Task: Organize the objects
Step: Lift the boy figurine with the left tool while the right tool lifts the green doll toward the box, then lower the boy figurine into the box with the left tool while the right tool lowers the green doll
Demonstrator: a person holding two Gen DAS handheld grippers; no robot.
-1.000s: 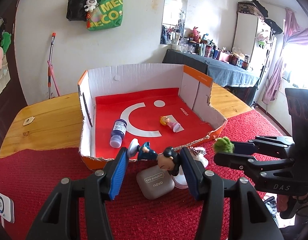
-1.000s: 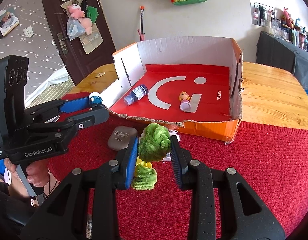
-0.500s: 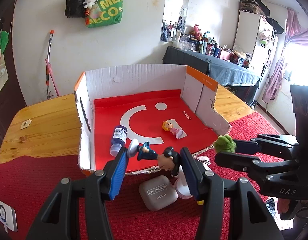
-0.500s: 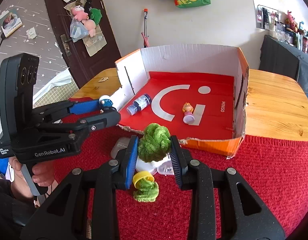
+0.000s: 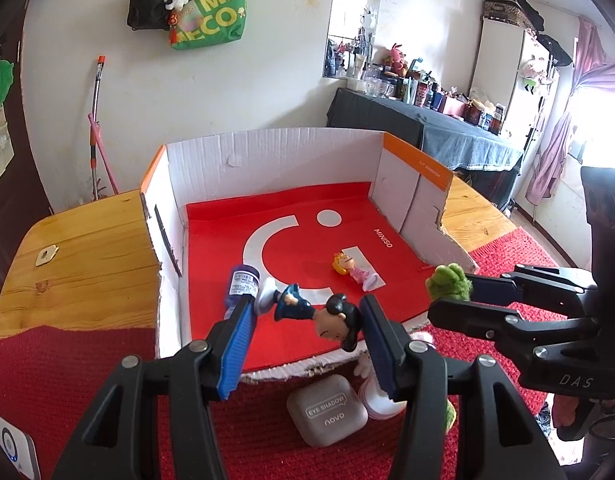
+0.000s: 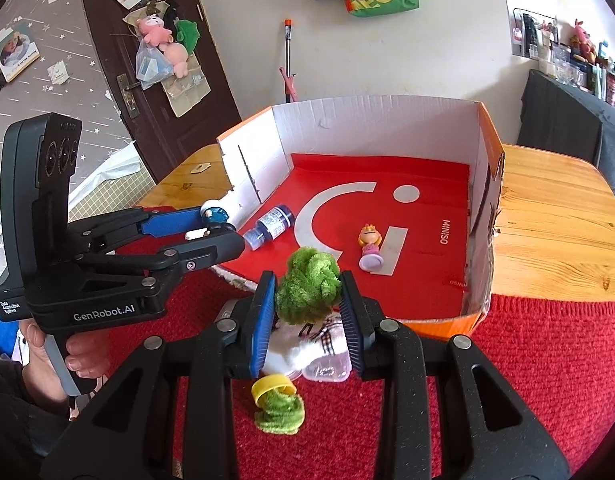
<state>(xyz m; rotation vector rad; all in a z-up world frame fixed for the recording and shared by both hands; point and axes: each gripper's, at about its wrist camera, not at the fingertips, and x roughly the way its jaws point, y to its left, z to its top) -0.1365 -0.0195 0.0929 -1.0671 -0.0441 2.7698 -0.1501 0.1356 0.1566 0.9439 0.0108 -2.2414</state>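
Left wrist view: left gripper (image 5: 305, 314) clamps a dark-haired, blue-dressed figurine (image 5: 315, 312); right gripper (image 6: 307, 300) clamps a fuzzy green plush (image 6: 309, 292). Best released low over the red-floored cardboard box (image 5: 275, 152).

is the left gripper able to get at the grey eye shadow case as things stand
Probably not yet. The left gripper is shut on a dark-haired figurine, so its jaws are full. The eye shadow case lies uncovered on the red cloth just below, in front of the cardboard box; the way is otherwise free.
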